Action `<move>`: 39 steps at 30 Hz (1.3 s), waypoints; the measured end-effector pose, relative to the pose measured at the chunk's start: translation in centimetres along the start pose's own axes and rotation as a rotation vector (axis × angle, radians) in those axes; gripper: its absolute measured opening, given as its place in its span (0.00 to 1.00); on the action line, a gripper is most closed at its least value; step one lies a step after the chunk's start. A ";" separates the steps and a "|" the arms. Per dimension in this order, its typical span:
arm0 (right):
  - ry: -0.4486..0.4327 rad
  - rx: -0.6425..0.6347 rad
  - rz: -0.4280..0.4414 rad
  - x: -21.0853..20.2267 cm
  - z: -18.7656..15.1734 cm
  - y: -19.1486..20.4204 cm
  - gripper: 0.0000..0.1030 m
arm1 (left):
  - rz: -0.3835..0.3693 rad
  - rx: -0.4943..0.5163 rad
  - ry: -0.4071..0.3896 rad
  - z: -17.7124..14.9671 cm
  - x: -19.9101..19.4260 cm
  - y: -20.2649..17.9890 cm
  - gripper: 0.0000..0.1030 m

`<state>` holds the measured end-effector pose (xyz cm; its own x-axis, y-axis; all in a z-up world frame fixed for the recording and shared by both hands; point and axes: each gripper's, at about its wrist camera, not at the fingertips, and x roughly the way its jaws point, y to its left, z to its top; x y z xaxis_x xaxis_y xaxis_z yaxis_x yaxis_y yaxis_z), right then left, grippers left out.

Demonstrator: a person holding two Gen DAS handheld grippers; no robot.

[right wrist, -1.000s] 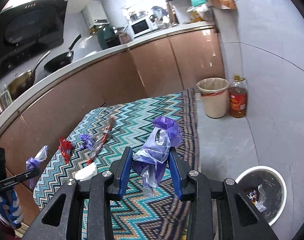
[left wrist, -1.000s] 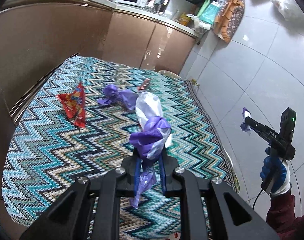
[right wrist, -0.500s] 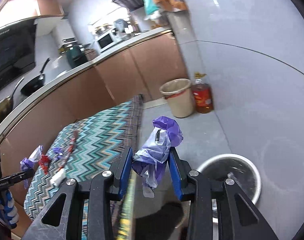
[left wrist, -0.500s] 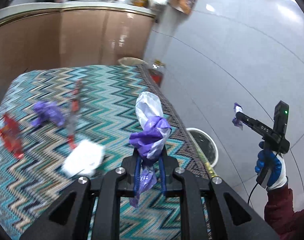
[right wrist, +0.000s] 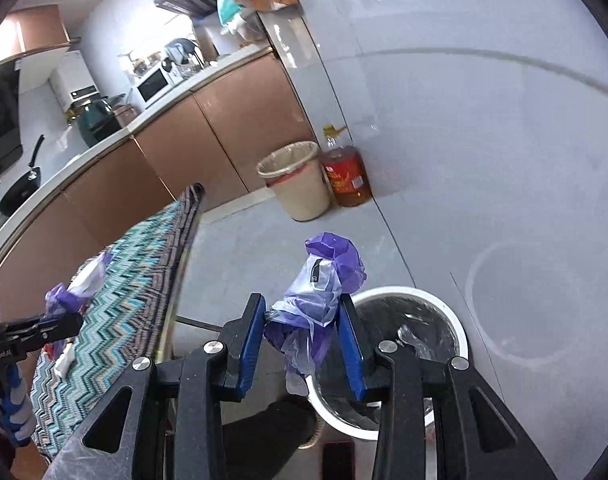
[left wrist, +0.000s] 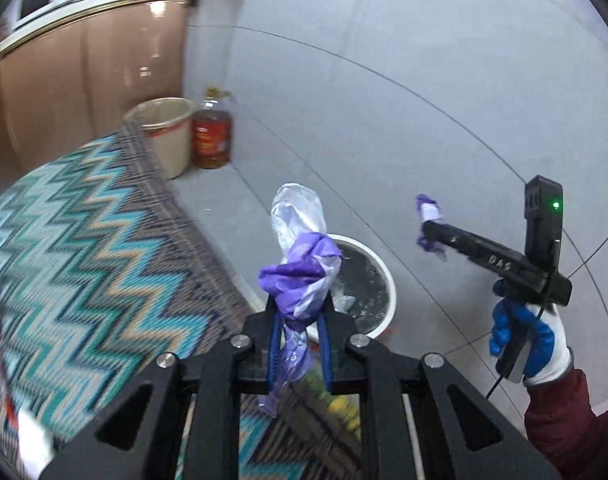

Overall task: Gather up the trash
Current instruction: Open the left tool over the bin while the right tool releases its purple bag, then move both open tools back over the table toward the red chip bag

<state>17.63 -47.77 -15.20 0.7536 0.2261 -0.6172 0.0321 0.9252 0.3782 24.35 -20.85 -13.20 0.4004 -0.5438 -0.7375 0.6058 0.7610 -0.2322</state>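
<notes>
Both views have swung off the table point(left wrist: 83, 240) toward the white bin point(right wrist: 460, 320); each hand-held gripper, left point(left wrist: 297, 336) and right point(right wrist: 304, 340), pinches a purple wrapper point(right wrist: 320, 292), so dropping looks next.

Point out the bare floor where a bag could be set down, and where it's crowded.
Bare grey floor lies between the zigzag cloth's edge, the beige bin and the white bin. Crowded: the corner where the beige bin and oil bottle stand side by side.
</notes>
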 end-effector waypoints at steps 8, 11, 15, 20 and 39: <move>0.043 0.049 -0.042 2.1 -0.3 -2.4 0.35 | -0.049 0.084 0.080 3.4 7.7 -4.6 0.16; 0.058 0.061 -0.057 2.6 -0.3 -3.2 0.35 | -0.057 0.088 0.110 3.9 9.9 -5.2 0.16; 0.072 0.072 -0.089 3.1 -0.4 -4.0 0.43 | -0.086 0.082 0.152 4.7 12.8 -6.2 0.29; 0.074 0.092 -0.122 3.1 -0.7 -4.6 0.45 | -0.115 0.038 0.178 4.9 15.0 -6.1 0.40; -0.002 0.006 -0.131 -1.2 -0.2 0.6 0.55 | 0.127 0.074 -0.043 3.0 3.5 -4.8 0.40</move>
<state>16.63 -47.42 -14.31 0.7440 0.1029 -0.6602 0.1344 0.9449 0.2986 24.92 -27.47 -12.70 0.5052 -0.4610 -0.7296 0.5970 0.7971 -0.0903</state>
